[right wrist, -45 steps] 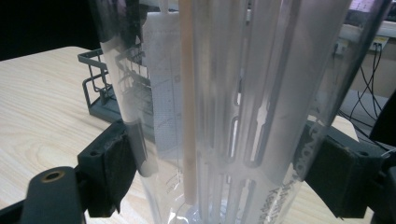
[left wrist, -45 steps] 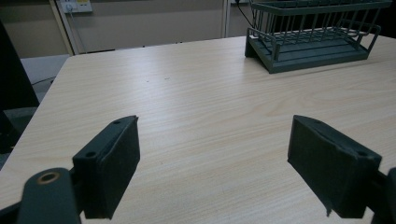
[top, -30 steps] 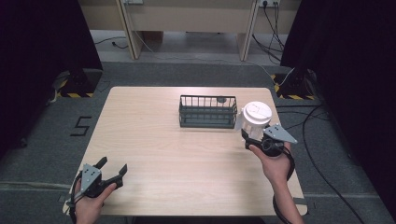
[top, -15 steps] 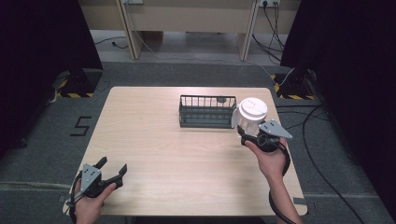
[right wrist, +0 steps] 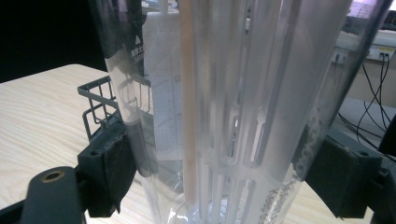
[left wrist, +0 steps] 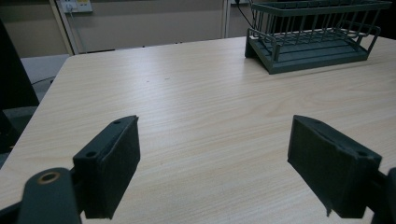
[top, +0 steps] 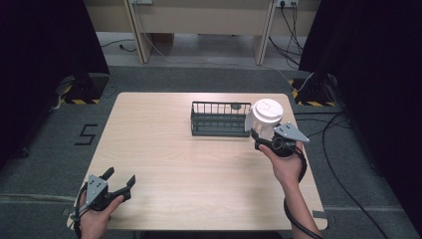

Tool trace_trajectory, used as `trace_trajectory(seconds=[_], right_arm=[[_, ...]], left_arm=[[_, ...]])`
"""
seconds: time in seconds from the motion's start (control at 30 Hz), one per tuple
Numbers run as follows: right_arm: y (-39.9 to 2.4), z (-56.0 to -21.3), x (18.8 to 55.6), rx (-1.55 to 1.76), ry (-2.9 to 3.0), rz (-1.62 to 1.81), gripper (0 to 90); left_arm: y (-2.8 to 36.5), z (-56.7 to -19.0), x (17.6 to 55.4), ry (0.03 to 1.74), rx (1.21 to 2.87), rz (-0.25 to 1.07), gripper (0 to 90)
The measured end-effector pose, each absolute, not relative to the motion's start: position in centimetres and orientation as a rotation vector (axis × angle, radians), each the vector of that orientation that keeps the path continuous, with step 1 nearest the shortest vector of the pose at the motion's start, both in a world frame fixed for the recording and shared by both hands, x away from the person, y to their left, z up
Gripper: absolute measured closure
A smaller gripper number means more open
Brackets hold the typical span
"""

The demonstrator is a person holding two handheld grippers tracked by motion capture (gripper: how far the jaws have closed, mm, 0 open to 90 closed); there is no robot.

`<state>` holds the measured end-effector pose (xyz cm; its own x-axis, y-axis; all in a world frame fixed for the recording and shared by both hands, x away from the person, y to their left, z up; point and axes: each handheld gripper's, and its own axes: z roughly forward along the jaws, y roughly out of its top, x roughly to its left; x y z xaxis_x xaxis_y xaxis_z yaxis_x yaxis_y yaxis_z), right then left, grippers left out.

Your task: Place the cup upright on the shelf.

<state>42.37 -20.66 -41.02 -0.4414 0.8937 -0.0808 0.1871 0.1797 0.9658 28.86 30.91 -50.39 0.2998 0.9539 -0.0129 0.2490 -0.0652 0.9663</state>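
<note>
The right gripper [top: 262, 135] is clamped around a clear plastic jug with a white lid [top: 266, 117], upright beside the right end of a dark wire basket [top: 219, 119]. The left gripper [top: 118, 182] hovers wide open, empty, over the table [top: 199, 169] at its near left corner.

A light wood-grain tabletop [top: 189, 164] is seen on grey carpeted floor [top: 45, 149], where a black numeral marking [top: 85, 134] is laid to its left. Yellow-and-black striped stand bases [top: 79, 99] are placed beside dark curtains [top: 45, 45], and black cables [top: 343, 149] are strewn at right. A beige wooden desk [top: 199, 20] is set behind.
</note>
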Motion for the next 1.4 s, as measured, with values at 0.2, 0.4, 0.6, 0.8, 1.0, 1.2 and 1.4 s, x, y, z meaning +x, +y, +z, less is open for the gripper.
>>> trace_trajectory(seconds=[0.2, 0.4, 0.6, 0.8, 1.0, 1.2, 1.4], right_arm=[[-20.3, -40.7, 42.8, 1.021, 1.770, 1.308, 18.6], [-20.0, -40.5, 43.2, 1.019, 1.767, 1.311, 18.6], [-19.7, -40.0, 43.7, 1.013, 1.774, 1.307, 18.6], [-19.4, -39.5, 44.2, 1.007, 1.769, 1.311, 18.6], [-19.0, -39.2, 44.7, 1.005, 1.769, 1.315, 18.6], [-18.5, -39.2, 45.3, 1.010, 1.772, 1.320, 18.6], [-18.2, -39.0, 45.6, 1.007, 1.772, 1.320, 18.6]], left_arm=[[30.9, -50.4, 28.9, 1.146, 1.542, 0.863, 16.4], [30.9, -50.4, 28.9, 1.144, 1.544, 0.863, 16.5], [30.9, -50.4, 28.9, 1.144, 1.543, 0.863, 16.5], [30.8, -50.4, 28.9, 1.143, 1.544, 0.862, 16.5], [30.9, -50.4, 28.9, 1.146, 1.540, 0.860, 16.5], [30.9, -50.4, 28.9, 1.146, 1.538, 0.859, 16.5], [30.9, -50.4, 28.9, 1.146, 1.538, 0.857, 16.5]])
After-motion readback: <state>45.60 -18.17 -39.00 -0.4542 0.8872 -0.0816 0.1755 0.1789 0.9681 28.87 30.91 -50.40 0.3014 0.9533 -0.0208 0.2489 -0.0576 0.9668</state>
